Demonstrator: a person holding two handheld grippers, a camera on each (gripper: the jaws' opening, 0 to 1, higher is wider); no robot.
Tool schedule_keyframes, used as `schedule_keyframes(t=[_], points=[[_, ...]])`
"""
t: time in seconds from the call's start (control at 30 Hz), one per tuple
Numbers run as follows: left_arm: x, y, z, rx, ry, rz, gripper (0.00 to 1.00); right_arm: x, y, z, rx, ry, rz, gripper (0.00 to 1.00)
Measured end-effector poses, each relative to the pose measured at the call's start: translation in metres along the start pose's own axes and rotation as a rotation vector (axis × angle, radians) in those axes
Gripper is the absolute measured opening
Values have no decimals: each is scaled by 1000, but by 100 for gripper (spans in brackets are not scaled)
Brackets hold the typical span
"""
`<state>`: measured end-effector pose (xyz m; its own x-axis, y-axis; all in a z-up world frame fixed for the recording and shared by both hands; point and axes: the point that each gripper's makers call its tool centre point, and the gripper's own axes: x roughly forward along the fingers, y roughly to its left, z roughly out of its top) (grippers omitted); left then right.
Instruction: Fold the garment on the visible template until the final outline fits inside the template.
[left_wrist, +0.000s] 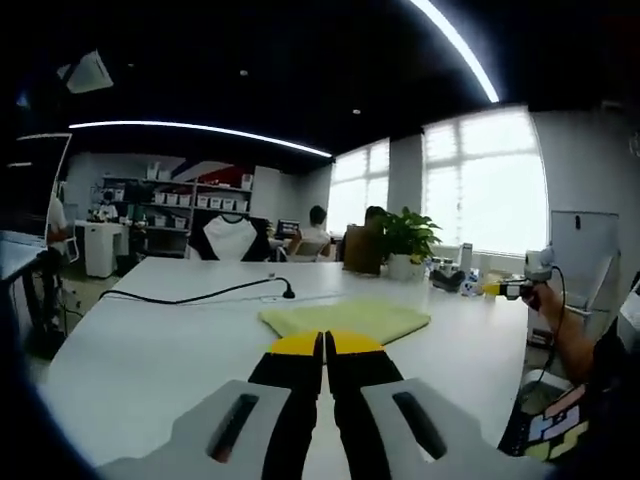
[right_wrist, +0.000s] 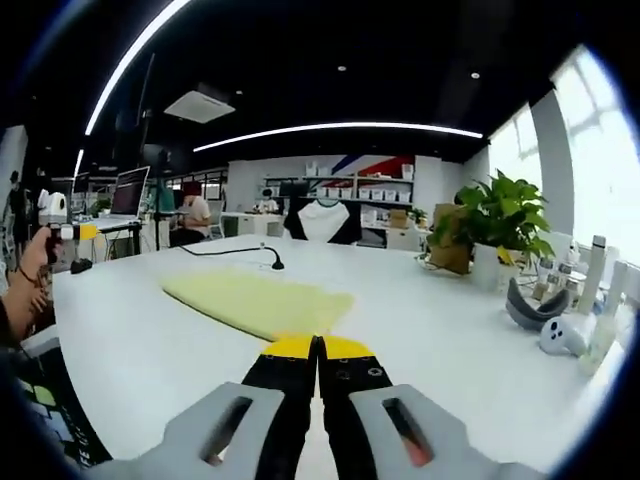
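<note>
Taking the yellow garment (left_wrist: 345, 321) as the landmark: in the left gripper view a black cable (left_wrist: 195, 296) runs across the white tabletop (left_wrist: 150, 350) to its left and beyond it, ending in a plug just short of the cloth. The left gripper (left_wrist: 325, 345) sits on the near side of the garment, yellow tips pressed together and holding nothing, apart from the fabric. Beyond the garment and to the right stands a potted plant (left_wrist: 405, 240), and farther right a person's hand (left_wrist: 545, 295) holds up a device.

In the right gripper view a hand (right_wrist: 30, 265) appears far left of the garment (right_wrist: 255, 300), which lies flat as a broad yellow sheet. The right gripper (right_wrist: 317, 348) is also closed on nothing, its tips at the garment's near edge; whether they touch the cloth I cannot tell. The plant (right_wrist: 495, 225) stands right of the garment.

No template outline can be made out under the cloth. Folding looks barely begun, with neither gripper gripping fabric. The next move calls for spreading the jaws and pinching an edge or corner to carry it across.
</note>
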<state>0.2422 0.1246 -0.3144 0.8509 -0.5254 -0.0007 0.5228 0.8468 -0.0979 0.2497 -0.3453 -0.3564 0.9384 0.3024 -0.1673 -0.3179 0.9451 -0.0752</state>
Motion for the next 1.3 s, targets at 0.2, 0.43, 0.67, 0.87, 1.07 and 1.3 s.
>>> schedule_keyframes(t=[0.2, 0.43, 0.67, 0.87, 1.07, 1.3], points=[[-25, -8, 0, 16, -2, 31, 2, -20, 11, -2, 15, 12, -5, 0], [-42, -9, 5, 28, -8, 40, 2, -33, 21, 17, 14, -42, -16, 0], [-48, -14, 13, 32, -31, 43, 4, -50, 20, 32, 27, -81, -28, 0], [-48, -13, 17, 67, -27, 68, 10, -55, 16, 37, 27, -96, -39, 0], [-47, -8, 19, 95, -23, 116, 43, -56, 0, 46, -40, -148, -126, 5], [-50, -5, 27, 77, -44, 135, 67, -61, 4, 52, -59, -150, -138, 28]])
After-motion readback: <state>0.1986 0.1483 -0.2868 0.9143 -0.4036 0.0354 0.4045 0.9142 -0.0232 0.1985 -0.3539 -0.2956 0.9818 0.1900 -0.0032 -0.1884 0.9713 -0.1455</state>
